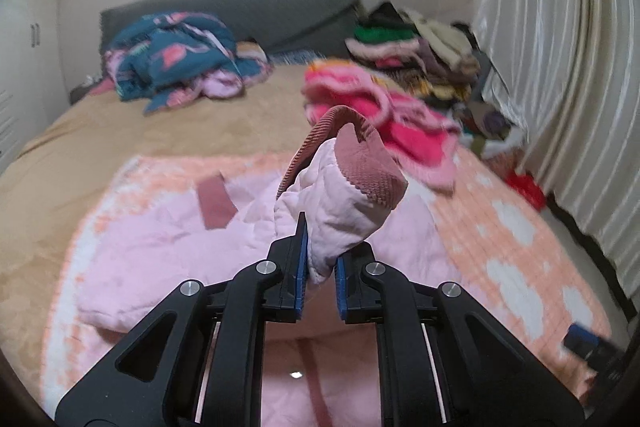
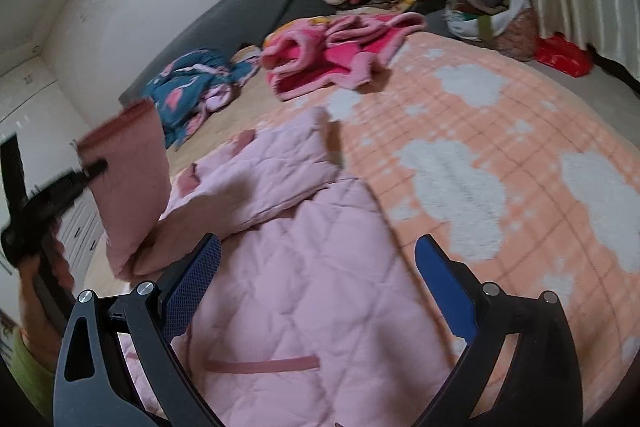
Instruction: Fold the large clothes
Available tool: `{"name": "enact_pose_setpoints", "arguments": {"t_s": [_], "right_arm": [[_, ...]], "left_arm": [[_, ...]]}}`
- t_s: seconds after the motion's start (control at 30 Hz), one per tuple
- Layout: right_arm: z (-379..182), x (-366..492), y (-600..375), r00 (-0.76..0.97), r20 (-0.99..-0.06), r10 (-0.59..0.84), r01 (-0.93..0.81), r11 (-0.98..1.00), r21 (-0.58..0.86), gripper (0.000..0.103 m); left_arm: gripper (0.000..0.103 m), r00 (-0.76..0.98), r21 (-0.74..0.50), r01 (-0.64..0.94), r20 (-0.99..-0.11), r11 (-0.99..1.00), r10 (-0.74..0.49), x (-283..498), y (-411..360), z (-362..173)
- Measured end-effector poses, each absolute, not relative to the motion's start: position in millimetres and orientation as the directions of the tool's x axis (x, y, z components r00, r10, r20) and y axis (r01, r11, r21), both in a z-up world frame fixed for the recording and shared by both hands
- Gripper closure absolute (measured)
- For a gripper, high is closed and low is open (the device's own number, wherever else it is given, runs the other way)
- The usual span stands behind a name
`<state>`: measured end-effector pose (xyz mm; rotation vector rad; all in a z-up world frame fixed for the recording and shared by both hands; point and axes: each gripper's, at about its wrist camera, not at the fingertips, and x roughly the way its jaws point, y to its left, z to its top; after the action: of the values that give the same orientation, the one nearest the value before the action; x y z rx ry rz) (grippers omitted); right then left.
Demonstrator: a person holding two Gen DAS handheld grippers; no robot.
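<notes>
Dim indoor light, motion blur throughout, glare on curtain (image 1: 560, 47), fisheye bending, dark corners

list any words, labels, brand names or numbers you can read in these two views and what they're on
None: no readable text in either view.
Pale pink quilted jacket: no tag or print showing.
Hot pink fleece garment: yellow patch near its far edge, too blurred to tell.
Teal patterned quilt: pink shapes only, no letters.
</notes>
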<state>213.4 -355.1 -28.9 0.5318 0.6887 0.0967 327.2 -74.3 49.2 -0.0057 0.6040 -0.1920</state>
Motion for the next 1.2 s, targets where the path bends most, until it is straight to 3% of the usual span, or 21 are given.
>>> {"name": "enact_pose_setpoints", "arguments": {"t_s": [0.17, 0.23, 0.33, 0.37, 0.4, 0.43, 0.57, 0.7, 1.0, 1.2], "right_arm": [[-31.5, 213.0, -361.3, 0.771, -0.596, 0.225, 0.116, 0.871, 0.478, 0.006], [-32.0, 215.1, -361.7, 0.769, -0.599, 0.222, 0.119, 0.872, 0.476, 0.006], [-33.0, 220.8, -356.3, 0.760, -0.609, 0.226, 0.118, 0.874, 0.471, 0.006], [-33.3, 222.8, -354.4, 0.757, -0.612, 0.229, 0.115, 0.875, 0.470, 0.006], [-33.7, 224.3, -352.8, 0.754, -0.615, 0.232, 0.113, 0.876, 0.469, 0.006], [-34.0, 226.5, -349.9, 0.750, -0.618, 0.235, 0.110, 0.877, 0.468, 0.006], [-33.3, 233.6, -343.0, 0.743, -0.625, 0.239, 0.109, 0.878, 0.465, 0.006], [-32.0, 243.4, -331.7, 0.732, -0.634, 0.250, 0.101, 0.880, 0.463, 0.006], [-41.9, 285.6, -257.9, 0.639, -0.664, 0.389, -0.024, 0.872, 0.489, 0.006], [-65.1, 318.9, -205.6, 0.578, -0.673, 0.462, -0.067, 0.849, 0.525, 0.007]], "left_arm": [[0.094, 0.742, -0.035, 0.230, -0.640, 0.973, -0.199, 328.4, -94.9, 1.6], [0.088, 0.717, -0.010, 0.256, -0.669, 0.967, -0.197, 326.3, -101.2, -14.2], [0.070, 0.665, 0.017, 0.312, -0.718, 0.950, -0.206, 322.0, -109.1, -33.1], [0.051, 0.649, 0.020, 0.333, -0.731, 0.943, -0.214, 320.0, -112.0, -37.9], [0.021, 0.639, 0.023, 0.341, -0.739, 0.940, -0.213, 317.7, -114.2, -39.6], [0.014, 0.628, 0.031, 0.351, -0.749, 0.936, -0.211, 315.2, -114.8, -42.1], [0.014, 0.607, 0.017, 0.398, -0.754, 0.917, -0.250, 303.9, -105.8, -36.7], [0.009, 0.625, -0.054, 0.322, -0.738, 0.945, -0.255, 311.2, -66.8, -15.6], [0.009, 0.708, -0.038, -0.086, -0.705, 0.996, 0.035, 346.9, 65.6, 0.5], [0.009, 0.722, -0.131, -0.177, -0.691, 0.976, 0.038, 350.5, 129.7, -7.3]]}}
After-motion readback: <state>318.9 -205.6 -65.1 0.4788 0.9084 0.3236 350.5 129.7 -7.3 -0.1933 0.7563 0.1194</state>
